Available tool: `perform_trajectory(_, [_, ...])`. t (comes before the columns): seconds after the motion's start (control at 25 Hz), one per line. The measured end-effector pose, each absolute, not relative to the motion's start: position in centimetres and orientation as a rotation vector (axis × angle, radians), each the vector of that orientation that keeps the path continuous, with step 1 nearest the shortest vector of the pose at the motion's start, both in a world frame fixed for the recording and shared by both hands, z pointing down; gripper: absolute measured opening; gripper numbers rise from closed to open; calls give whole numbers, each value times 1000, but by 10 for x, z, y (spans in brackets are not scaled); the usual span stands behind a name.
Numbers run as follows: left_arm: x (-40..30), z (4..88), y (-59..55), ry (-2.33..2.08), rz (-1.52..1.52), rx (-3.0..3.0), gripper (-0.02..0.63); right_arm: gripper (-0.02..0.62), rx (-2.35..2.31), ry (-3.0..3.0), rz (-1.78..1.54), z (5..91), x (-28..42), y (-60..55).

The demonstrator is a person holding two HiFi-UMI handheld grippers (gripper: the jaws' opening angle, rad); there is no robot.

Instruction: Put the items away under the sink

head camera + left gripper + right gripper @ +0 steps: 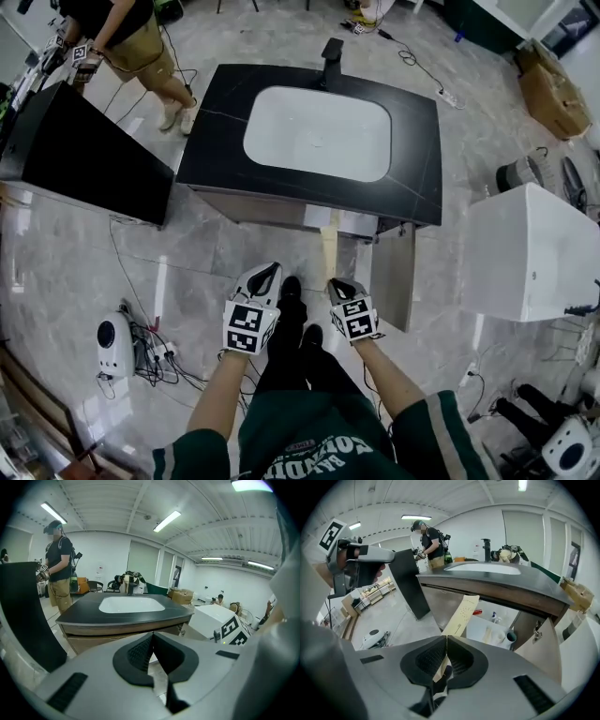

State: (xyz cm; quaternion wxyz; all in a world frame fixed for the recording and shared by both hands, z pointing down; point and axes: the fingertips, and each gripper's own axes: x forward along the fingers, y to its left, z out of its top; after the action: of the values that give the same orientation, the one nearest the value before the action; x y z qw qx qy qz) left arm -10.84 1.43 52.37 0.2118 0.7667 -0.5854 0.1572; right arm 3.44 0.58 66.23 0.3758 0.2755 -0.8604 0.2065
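Under the black counter (211,141), the open cabinet (480,631) holds a red item (477,612), a small bottle (493,617) and a cup (510,637) (door (539,653) swung wide). The right tool (446,637) is clenched on a pale strip (461,613) that points toward the cabinet. The left tool (152,635) is closed and empty.

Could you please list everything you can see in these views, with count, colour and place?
countertop: one, black, centre
basin: one, white, set in countertop
faucet: one, black, behind basin
cabinet door: one, tan, open under countertop
panel: one, black, left of countertop
box: one, white, right
second person: one, dark top, far left
strip: one, pale yellow, in right gripper
left gripper: one, grey, shut, empty
right gripper: one, grey, shut on strip
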Motion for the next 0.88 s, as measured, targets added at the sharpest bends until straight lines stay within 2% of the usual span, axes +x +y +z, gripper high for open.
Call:
perform_trajectory(0.28, [-122, 613, -20, -1586, 419, 2162, 11, 45, 728, -2201, 548, 756, 12, -47])
perform_trajectory(0.88, [-148, 892, -103, -1619, 363, 2229, 11, 44, 816, -2267, 455, 1010, -30, -195])
